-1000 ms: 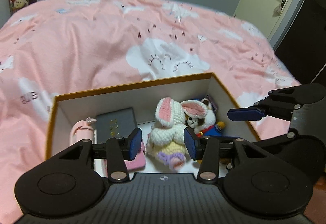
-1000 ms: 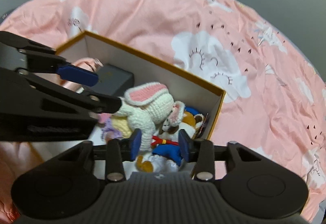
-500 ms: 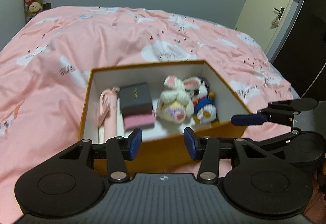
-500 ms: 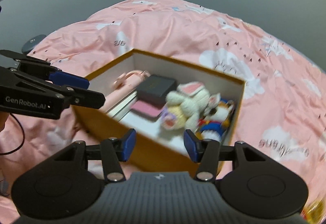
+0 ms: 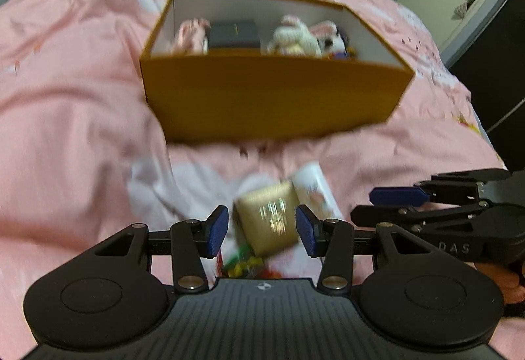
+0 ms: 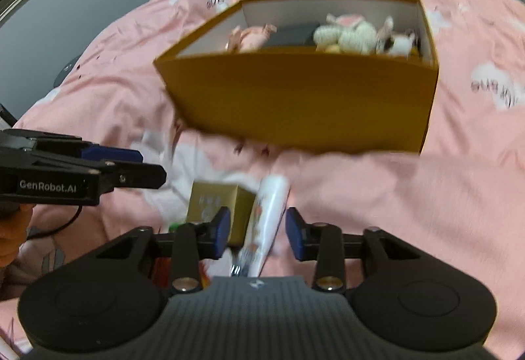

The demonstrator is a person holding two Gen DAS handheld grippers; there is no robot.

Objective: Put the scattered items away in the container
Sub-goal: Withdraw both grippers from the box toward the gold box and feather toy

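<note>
Nearest the cameras, the left claw (image 5: 259, 230) stood released, its blue pads either side of a small gold box (image 5: 269, 220) without touching it; this placement suggested the claw was being lined up for a pick, not yet a grip. The right claw (image 6: 257, 229) was closing, with a white tube (image 6: 265, 222) lying between its pads and a gap visible on both sides, so nothing was held at this moment. The tube lay lengthwise along the claw's line, which probably suited a pinch across its narrow body. The gold box and the tube lay just beside each other on the pink bed cover (image 5: 65, 104), with some colourful packets under the left claw too blurred to identify.

Farther off, the orange container (image 5: 272, 97) sat on the bed, open at the top, well apart from the loose items. Inside it were a dark box (image 5: 234, 33), a pink item (image 5: 190, 35) at the left and soft toys (image 5: 302, 37) at the right, evidently already tidied. The two items by the claws remained outside; judged from this, the task was part done.
</note>
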